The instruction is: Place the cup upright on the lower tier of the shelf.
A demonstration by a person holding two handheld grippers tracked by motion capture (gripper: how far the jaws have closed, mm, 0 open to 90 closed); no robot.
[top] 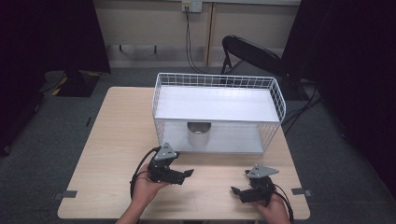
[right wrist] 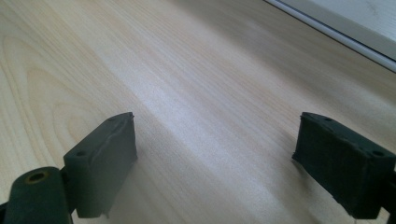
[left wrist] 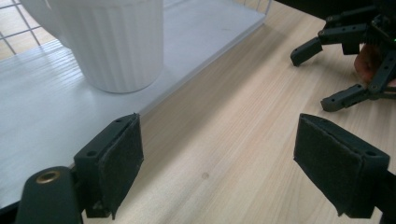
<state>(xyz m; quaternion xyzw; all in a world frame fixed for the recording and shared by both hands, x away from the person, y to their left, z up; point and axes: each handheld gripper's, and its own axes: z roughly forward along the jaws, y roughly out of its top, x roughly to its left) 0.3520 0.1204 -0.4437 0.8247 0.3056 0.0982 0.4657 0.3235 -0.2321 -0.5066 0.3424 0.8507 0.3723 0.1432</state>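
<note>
Grey carpet is surrounding a pale wooden tabletop (top: 116, 140), which is carrying one white wire basket (top: 275, 93) with two shelves. One white ribbed cup (top: 199, 133) is standing upright on the lower shelf (top: 238, 140), toward its left; the upper shelf (top: 215, 103) is lying bare. Two tongs are hovering over the near part of the tabletop, both in front of the basket. The left tongs (top: 187, 173) are sitting near the cup with jaws spread apart, holding nothing. The right tongs (top: 236, 191) are hanging farther off, likewise gaping wide and holding nothing.
</note>
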